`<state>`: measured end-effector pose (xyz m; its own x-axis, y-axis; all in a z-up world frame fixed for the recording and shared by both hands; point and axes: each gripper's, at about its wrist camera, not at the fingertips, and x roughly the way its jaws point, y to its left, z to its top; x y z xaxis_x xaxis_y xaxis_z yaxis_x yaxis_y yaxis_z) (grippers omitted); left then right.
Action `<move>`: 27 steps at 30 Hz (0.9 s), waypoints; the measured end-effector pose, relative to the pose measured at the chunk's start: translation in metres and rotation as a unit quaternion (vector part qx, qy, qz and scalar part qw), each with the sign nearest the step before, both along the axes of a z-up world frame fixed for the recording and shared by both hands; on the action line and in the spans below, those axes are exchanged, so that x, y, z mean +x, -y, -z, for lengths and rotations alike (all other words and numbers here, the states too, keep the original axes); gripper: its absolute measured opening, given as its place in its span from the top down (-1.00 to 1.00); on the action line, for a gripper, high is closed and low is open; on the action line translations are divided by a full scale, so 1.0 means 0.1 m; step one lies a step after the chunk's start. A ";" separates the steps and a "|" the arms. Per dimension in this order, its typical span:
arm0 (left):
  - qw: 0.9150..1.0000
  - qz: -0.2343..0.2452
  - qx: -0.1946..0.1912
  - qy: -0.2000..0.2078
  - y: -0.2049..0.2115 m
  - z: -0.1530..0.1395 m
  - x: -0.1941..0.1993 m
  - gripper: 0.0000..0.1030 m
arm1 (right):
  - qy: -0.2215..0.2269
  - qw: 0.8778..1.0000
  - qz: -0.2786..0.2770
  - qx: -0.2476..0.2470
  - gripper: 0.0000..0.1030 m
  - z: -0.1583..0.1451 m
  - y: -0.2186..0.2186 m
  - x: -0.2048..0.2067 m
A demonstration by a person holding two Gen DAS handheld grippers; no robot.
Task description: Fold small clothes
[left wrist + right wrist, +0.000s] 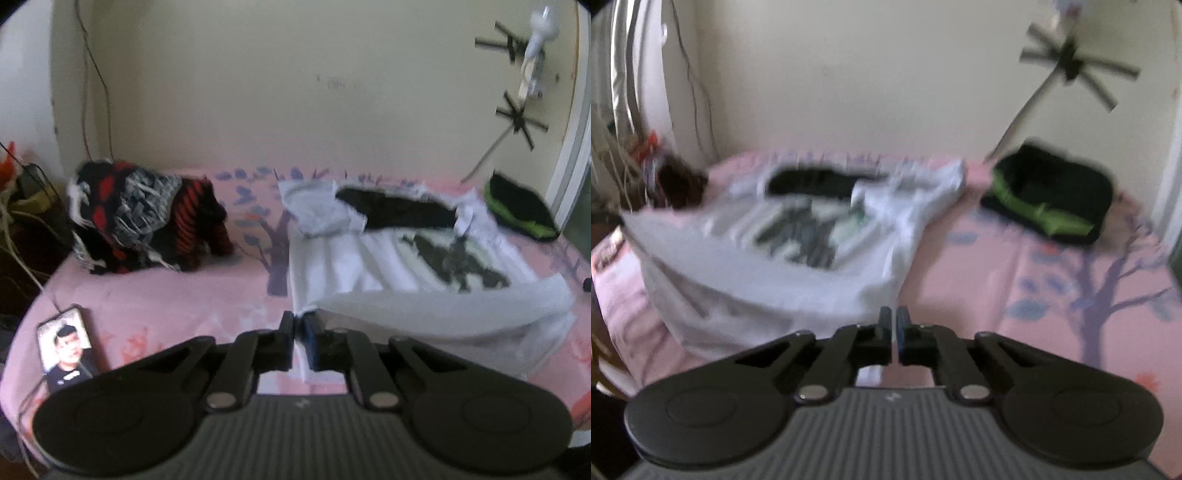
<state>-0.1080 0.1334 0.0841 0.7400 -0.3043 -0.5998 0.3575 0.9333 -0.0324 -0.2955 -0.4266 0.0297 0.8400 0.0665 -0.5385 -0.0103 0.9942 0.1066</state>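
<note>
White T-shirt [388, 266] lies print-up on pink bedsheet [166, 302], near hem raised. Your left gripper [299, 325] pinches left hem corner; right gripper [892, 321] pinches right corner. Fabric light, limp, sags between grips; keep hem taut, hold seams.

Two grippers are in play, the left gripper [298, 321] and the right gripper [894, 317], each with two fingers drawn together. One white shirt [388, 266] lies spread on the one pink sheet [166, 295]. One black garment [395, 212] lies on the shirt's far end. One black-and-green bundle [1049, 195] sits in the far right corner, and one red-and-black heap [147, 218] at the far left. One phone [64, 349] lies near the left edge. Two tree prints show on the sheet, one [275, 240] beside the shirt, one [1104, 280] in the right wrist view. Two black tape stars [521, 116] mark the wall.
</note>
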 end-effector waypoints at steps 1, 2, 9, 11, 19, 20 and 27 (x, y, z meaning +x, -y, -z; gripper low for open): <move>1.000 0.001 -0.007 0.010 -0.04 -0.08 -0.06 0.87 | 0.024 1.000 0.007 0.000 1.00 -0.12 0.03 -0.07; 1.000 0.001 -0.015 0.022 -0.08 -0.18 -0.11 0.87 | 0.049 0.999 0.015 -0.002 1.00 -0.25 0.04 -0.13; 0.996 0.005 -0.029 0.078 -0.05 -0.59 -0.19 0.87 | 0.072 0.997 -0.019 0.013 1.00 -0.47 0.04 -0.06; 0.997 0.009 -0.024 0.076 -0.02 -0.58 -0.16 0.87 | 0.029 0.998 -0.050 0.014 1.00 -0.27 -0.08 -0.01; 0.998 0.007 -0.015 0.061 -0.03 -0.47 -0.19 0.87 | -0.052 0.978 -0.081 0.183 0.20 0.40 0.01 -0.25; 0.998 0.008 -0.015 0.062 -0.04 -0.47 -0.20 0.87 | -0.047 0.978 -0.071 0.189 -0.23 0.42 0.02 -0.30; 0.998 0.010 -0.018 0.067 -0.05 -0.49 -0.26 0.87 | -0.049 0.983 -0.125 0.123 -0.30 0.45 -0.25 -0.38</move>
<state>-0.1340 0.1381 0.1330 0.8056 -0.3395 -0.4854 0.3801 0.9248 -0.0159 -0.3339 -0.4013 -0.0158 0.7254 0.4028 -0.5582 -0.2290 0.9060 0.3561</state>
